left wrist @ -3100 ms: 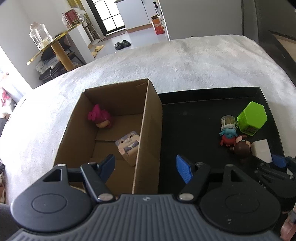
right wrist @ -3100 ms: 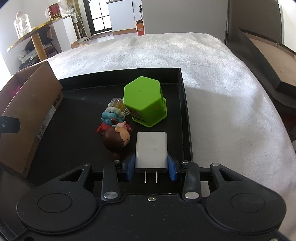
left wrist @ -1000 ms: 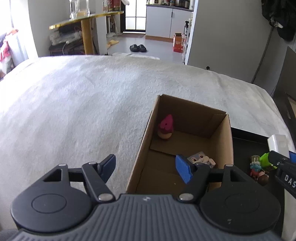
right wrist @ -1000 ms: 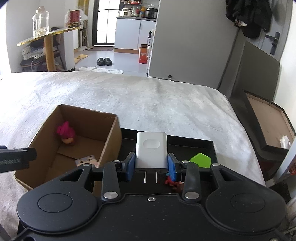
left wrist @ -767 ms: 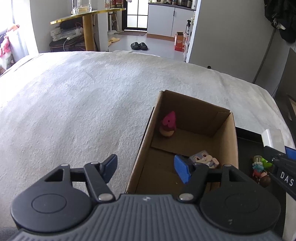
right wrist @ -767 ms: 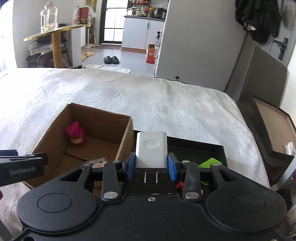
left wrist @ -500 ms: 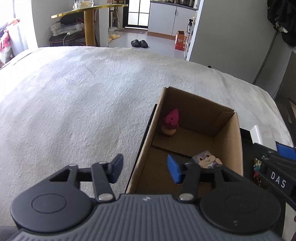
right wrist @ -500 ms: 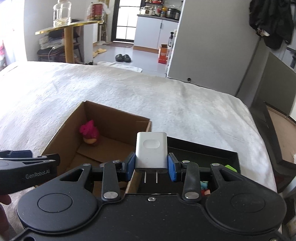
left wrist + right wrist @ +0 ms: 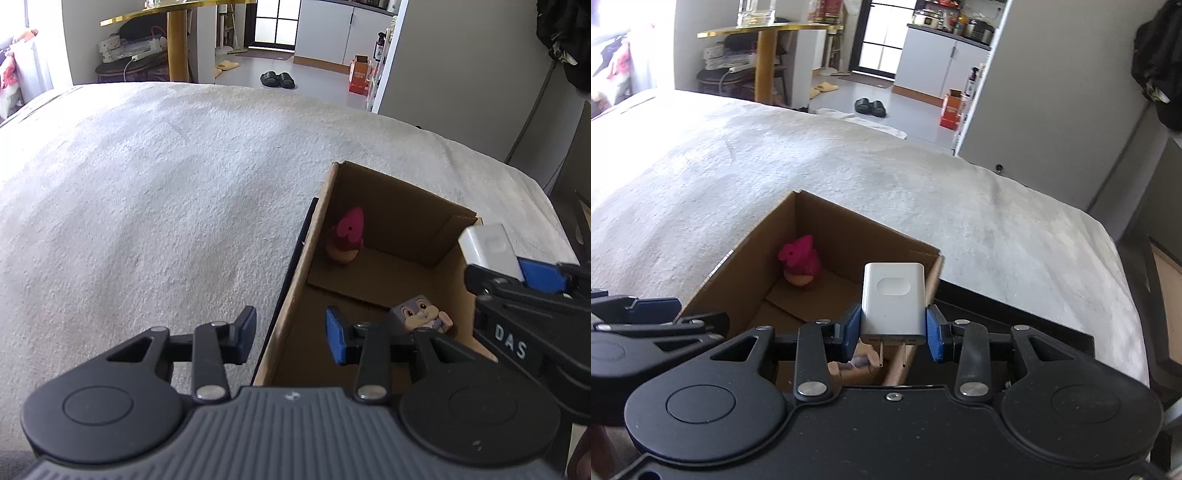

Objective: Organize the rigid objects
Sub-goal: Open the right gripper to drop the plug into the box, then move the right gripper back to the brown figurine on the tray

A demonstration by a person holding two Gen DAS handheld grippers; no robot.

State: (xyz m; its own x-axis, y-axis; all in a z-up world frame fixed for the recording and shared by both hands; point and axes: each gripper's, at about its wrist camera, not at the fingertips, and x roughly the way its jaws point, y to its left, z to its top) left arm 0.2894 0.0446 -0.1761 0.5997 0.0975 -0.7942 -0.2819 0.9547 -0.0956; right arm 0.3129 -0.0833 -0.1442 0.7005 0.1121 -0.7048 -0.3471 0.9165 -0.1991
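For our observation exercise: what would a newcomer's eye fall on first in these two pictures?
Most striking is the white plastic wall charger, prongs toward the camera, clamped in the right gripper above the open brown cardboard box. Inside the box, a bright pink toy figure stands at the far end. The left gripper straddles the box's left wall.

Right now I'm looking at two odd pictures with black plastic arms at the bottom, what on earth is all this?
These are two hand-held grasping devices, each with a camera looking along its fingers. One picture is from the left tool, the other from the right tool. The right one is clamped on a white charger above a cardboard box. The left one holds nothing; its jaws have just been closing, one either side of the box's wall. Inside the box lie a pink toy and a small rabbit figure. The box sits on a white blanket.
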